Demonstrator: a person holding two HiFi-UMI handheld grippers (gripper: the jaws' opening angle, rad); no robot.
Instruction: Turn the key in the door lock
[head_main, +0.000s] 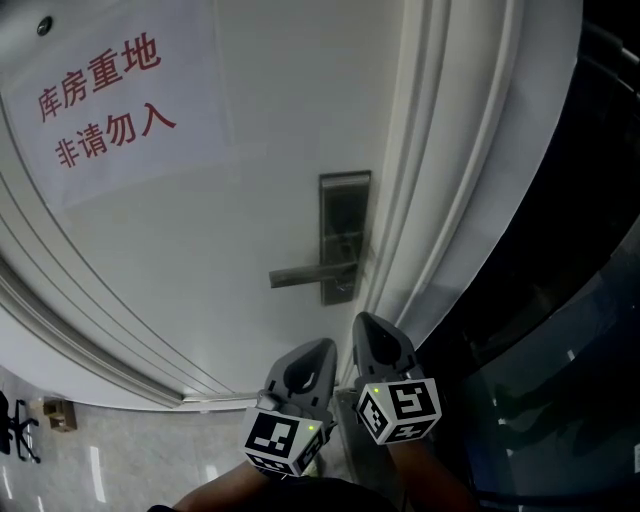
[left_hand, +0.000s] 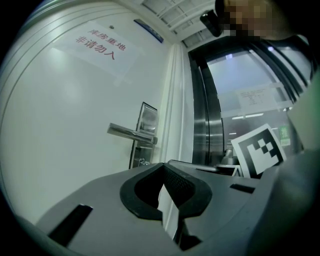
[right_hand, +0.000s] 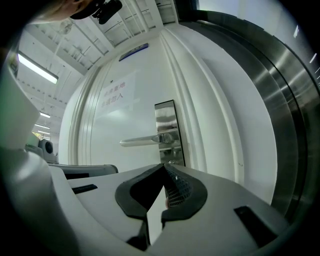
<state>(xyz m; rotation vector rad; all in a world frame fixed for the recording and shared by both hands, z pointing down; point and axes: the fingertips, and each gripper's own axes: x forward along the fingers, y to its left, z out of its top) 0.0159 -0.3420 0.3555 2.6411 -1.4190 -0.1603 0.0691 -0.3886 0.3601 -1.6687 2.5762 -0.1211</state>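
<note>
A white door (head_main: 250, 180) carries a steel lock plate (head_main: 344, 235) with a lever handle (head_main: 305, 275) pointing left. Below the lever is a small lock cylinder (right_hand: 171, 162), also seen in the left gripper view (left_hand: 142, 161); it is too small to tell whether a key is in it. My left gripper (head_main: 325, 343) and right gripper (head_main: 362, 318) hang side by side a short way in front of the plate, touching nothing. Each gripper is shut with nothing between its jaws, the left (left_hand: 164, 165) and the right (right_hand: 164, 166) both aimed level at the door.
A paper sign with red characters (head_main: 105, 100) is stuck on the door's upper left. White moulded door frame (head_main: 440, 200) runs right of the lock, then a dark metal and glass panel (head_main: 560, 300). Pale floor tiles (head_main: 120, 450) and a small box (head_main: 60, 413) lie at lower left.
</note>
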